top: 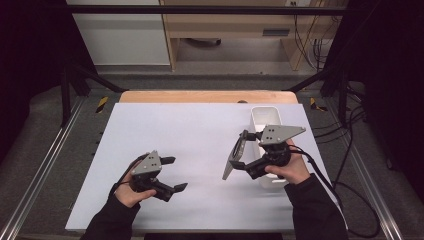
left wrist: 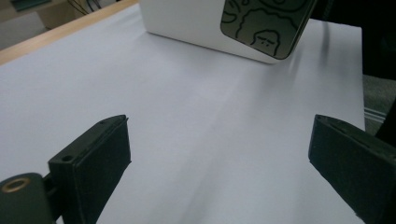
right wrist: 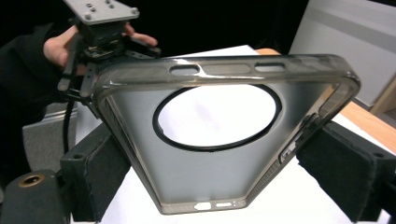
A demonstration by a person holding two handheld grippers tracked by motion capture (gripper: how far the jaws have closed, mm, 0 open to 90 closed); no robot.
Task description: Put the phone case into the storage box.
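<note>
Right hand-held gripper [top: 239, 156] gripping phone case [right wrist: 224, 135] (clear)

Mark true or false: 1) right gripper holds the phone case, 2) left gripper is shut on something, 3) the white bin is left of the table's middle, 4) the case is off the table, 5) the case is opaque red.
1) True: the right gripper clamps the phone case by its sides.
2) False: the left gripper is open, jaws wide apart and empty.
3) False: the white bin stands on the right side of the table.
4) True: the case hangs above the table.
5) False: it is smoky and see-through.
</note>
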